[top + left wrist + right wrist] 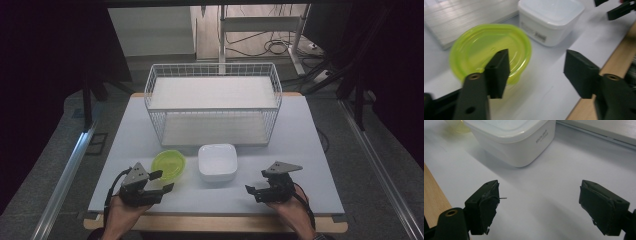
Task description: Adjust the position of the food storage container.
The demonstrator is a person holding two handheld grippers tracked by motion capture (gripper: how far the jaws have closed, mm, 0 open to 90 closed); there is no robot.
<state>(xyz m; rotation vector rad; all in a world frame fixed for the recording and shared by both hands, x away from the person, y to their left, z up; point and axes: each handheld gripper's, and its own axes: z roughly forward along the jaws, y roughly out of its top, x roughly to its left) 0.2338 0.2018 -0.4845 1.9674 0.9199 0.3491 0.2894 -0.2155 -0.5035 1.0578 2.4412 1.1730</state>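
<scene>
The left tool [157,181] hung with its jaws apart and bare, the green bowl [169,165] just beside it at its one o'clock on the counter [300,150]. The right tool [256,190] was spread wide on nothing. The white lidded box [217,161] sat at its ten o'clock, before the wire basket [214,102].

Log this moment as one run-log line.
left gripper: open, one of its fingers at green bowl rim | right gripper: open, nothing between fingers | white container: lidded, untouched | wire basket: behind
</scene>
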